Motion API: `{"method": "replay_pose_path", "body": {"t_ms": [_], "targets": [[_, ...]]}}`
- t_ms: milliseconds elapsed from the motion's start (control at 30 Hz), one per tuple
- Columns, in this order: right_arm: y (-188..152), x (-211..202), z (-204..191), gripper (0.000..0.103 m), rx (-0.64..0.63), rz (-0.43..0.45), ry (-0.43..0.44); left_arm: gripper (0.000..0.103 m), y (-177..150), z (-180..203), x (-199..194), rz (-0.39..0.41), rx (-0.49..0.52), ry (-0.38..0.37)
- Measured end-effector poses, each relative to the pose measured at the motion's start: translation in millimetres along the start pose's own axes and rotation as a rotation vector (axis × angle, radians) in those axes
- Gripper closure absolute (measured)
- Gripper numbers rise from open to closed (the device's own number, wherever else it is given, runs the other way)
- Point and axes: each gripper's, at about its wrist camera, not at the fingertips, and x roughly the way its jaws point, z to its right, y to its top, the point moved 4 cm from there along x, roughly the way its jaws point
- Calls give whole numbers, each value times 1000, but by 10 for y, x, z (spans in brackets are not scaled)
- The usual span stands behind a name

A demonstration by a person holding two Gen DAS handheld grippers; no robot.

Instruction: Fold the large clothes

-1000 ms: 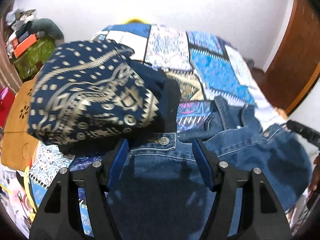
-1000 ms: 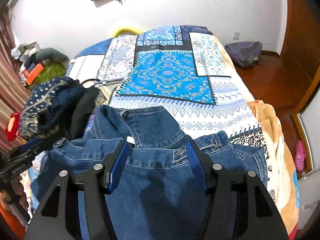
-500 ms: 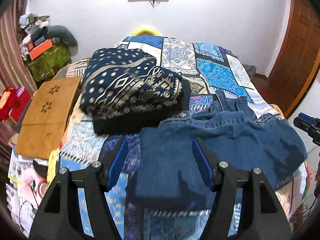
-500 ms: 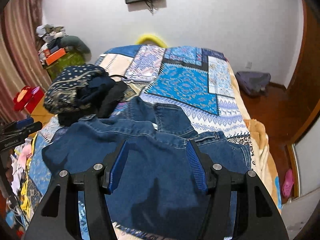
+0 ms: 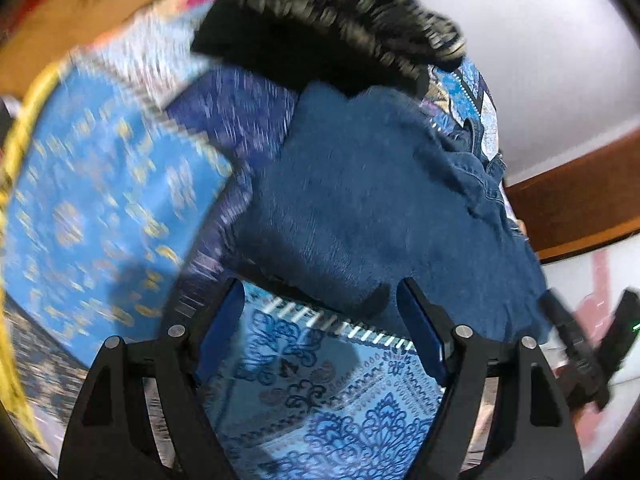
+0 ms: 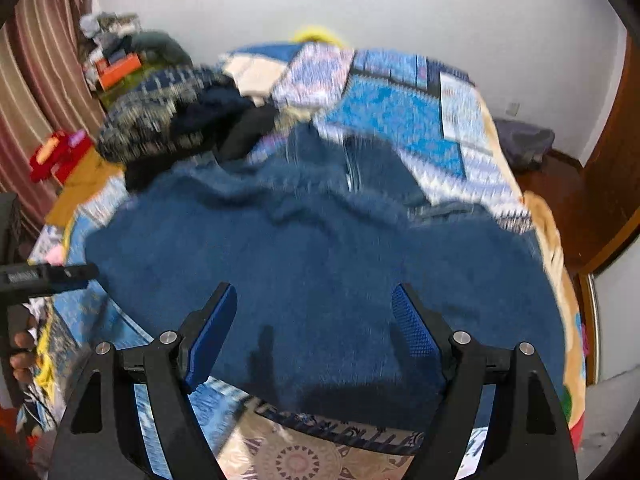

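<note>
Left wrist view: the left gripper stands wide and empty, its jaws having just been opening, and the near-left corner of the denim garment lies just ahead of its tips, slightly toward the right finger, on the patterned bedspread beside the folded dark pile. Right wrist view: the right gripper, also wide, freshly opened and holding nothing, hangs over the garment's near hem, whose long axis runs across the frame, so I judge this hand the nearer for a hem grasp.
</note>
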Motion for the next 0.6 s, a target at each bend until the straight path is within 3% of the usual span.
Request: {"method": "replay_pose_path", "body": {"t_ms": [167, 300, 467, 533, 600], "targets": [[-191, 262, 82, 26, 13, -85, -23, 25, 52, -12, 316, -47, -117, -111], [-226, 257, 102, 26, 10, -63, -20, 26, 134, 133, 463, -7, -117, -94], [-204, 245, 120, 26, 18, -64, -19, 45, 167, 431, 507, 83, -27, 35], [-198, 257, 121, 26, 23, -64, -17, 64, 182, 522, 452, 127, -6, 78], [-191, 242, 126, 26, 27, -62, -15, 72, 196, 626, 339, 174, 27, 90]]}}
